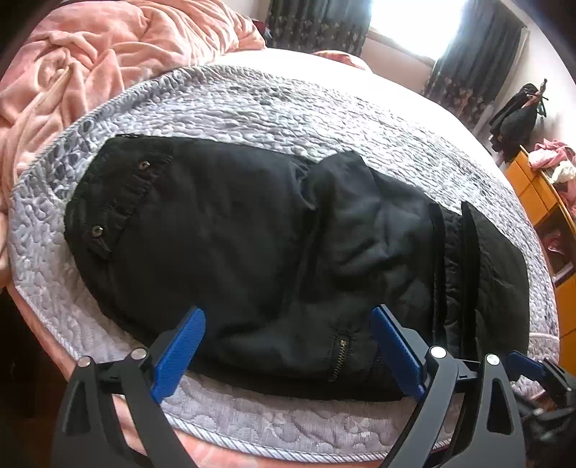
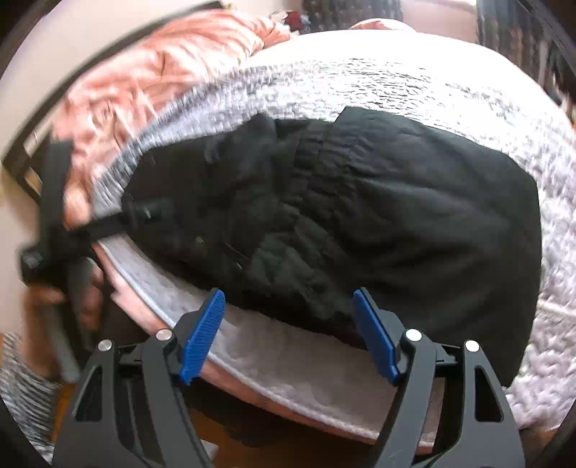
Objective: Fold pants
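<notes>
Currently my left gripper stands wide, its blue pads spread either side of the near edge of the black pants, gripping nothing. Pad tips sit low over the fabric; whether they touch it I cannot tell. A short metal zipper lies on the cloth just inside the right-hand pad.

My right gripper is likewise wide and empty, hovering at the near edge of the same pants, its pads framing the hem side of the bundle. The right wrist view is motion-blurred, so fine detail is lost.

Pants: lying across the grey quilted pad on the bed, bunched rather than flat. Waistband with two metal buttons is at the left in the left wrist view; a folded-over leg section forms a raised lump near the middle; the remainder runs off to the right.

In the right wrist view my left gripper's black frame shows at the far left, blurred, held in my hand.

Surroundings: rumpled pink blanket beyond the pad on the left; bright window with dark curtains behind; orange wooden cabinet at the right with clothes heaped on top.
</notes>
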The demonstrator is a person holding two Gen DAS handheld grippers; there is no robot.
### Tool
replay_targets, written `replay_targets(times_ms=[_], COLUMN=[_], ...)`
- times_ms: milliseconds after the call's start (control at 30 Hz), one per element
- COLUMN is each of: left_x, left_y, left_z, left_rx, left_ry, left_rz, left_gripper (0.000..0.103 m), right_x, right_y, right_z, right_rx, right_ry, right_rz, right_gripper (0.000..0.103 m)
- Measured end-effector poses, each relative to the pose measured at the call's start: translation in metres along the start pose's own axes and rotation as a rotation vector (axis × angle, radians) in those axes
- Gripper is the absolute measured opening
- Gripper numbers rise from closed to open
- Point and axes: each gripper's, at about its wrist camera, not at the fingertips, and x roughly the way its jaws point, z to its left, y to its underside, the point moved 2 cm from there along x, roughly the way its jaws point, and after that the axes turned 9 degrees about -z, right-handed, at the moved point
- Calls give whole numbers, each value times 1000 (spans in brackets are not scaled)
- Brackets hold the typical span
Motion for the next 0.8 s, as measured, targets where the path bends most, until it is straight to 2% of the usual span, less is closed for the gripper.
replay_targets(times_ms=[67, 133, 200, 267, 333, 467, 600, 700, 800], left_x=[1, 2, 3, 5, 7, 9, 5, 1, -6], left_y=[1, 1, 2, 3, 4, 3, 0, -3, -8], left_z=[0, 0, 1, 1, 3, 4, 2, 2, 0], left_rx=[3, 8, 10, 6, -1, -1, 17, 25, 43], left_ry=[4, 6, 6, 12, 17, 30, 40, 42, 42], left_rz=[2, 2, 1, 5, 10, 4, -18, -38, -63], left_gripper=[94, 94, 94, 94, 94, 94, 94, 94, 94], right_x=[13, 23, 28, 31, 29, 22, -1, -12, -3], right_y=[5, 7, 9, 11, 10, 0, -19, -31, -30], right_z=[4, -3, -10, -14, -17, -21, -18, -4, 14], right_rx=[-47, -43, -26, -17, 13, 49, 111, 67, 19], right_ry=[59, 100, 103, 105, 62, 37, -58, -81, -121], right_rz=[31, 48, 55, 60, 61, 36, -40, -67, -41], right_gripper=[71, 55, 52, 39, 13, 10, 10, 10, 10])
